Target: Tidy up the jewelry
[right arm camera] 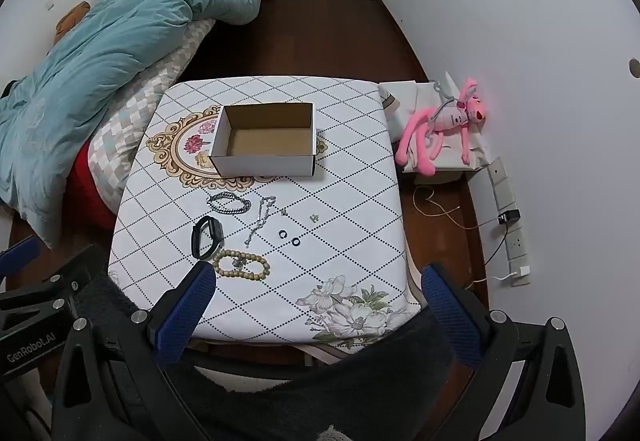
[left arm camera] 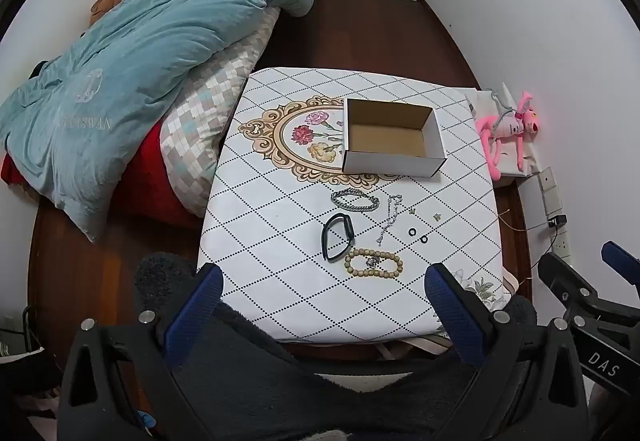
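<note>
An empty white cardboard box (left arm camera: 390, 139) (right arm camera: 266, 139) stands open on the table (left arm camera: 280, 241) (right arm camera: 352, 201). In front of it lie a silver chain bracelet (left arm camera: 355, 200) (right arm camera: 229, 203), a thin silver chain (left arm camera: 390, 217) (right arm camera: 260, 219), a black wristband (left arm camera: 338, 237) (right arm camera: 207, 232), a wooden bead bracelet (left arm camera: 374, 263) (right arm camera: 241, 266), two small black rings (left arm camera: 418, 235) (right arm camera: 289, 237) and two small studs (left arm camera: 437, 217) (right arm camera: 315, 218). My left gripper (left arm camera: 324, 281) and right gripper (right arm camera: 316, 281) are both open and empty, held above the table's near edge.
A bed with a blue duvet (left arm camera: 140, 61) (right arm camera: 112, 49) lies left of the table. A pink plush toy (left arm camera: 508, 129) (right arm camera: 444, 125) rests on a white box at the right, beside a power strip (right arm camera: 508, 217) and cables.
</note>
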The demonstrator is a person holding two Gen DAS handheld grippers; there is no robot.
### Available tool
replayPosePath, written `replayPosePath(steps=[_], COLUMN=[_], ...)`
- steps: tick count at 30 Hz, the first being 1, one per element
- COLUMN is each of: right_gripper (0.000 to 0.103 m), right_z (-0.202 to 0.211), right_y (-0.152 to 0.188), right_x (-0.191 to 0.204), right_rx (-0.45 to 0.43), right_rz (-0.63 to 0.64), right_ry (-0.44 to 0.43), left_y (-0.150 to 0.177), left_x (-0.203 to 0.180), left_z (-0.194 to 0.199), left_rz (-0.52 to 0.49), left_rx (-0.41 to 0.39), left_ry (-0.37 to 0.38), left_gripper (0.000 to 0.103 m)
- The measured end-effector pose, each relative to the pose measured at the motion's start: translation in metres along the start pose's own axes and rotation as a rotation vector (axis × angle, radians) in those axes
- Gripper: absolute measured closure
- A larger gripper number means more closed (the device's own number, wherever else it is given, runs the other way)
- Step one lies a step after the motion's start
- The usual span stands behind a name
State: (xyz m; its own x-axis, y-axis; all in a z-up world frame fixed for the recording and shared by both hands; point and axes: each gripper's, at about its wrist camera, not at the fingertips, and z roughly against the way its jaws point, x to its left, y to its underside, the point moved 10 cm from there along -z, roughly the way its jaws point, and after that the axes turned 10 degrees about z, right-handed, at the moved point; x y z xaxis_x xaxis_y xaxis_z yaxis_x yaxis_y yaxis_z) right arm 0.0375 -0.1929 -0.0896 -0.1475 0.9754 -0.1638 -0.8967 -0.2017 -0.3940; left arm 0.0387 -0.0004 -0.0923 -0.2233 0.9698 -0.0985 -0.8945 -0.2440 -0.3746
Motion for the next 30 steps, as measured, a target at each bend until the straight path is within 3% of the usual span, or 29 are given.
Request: replayPosePath(steps=[30], right_gripper=[0.000], right_z=[0.0067], right_y=[-0.0069], right_x=[-0.0011], right_rx=[-0.018], right_rz=[0.002], right_ry=[0.000], left_y=[-0.0009], left_x=[-0.0003], left_z=[0.0031], left_rz=[-0.001], left_rx=[-0.005], left_ry=[0.001], left_gripper=[0.000])
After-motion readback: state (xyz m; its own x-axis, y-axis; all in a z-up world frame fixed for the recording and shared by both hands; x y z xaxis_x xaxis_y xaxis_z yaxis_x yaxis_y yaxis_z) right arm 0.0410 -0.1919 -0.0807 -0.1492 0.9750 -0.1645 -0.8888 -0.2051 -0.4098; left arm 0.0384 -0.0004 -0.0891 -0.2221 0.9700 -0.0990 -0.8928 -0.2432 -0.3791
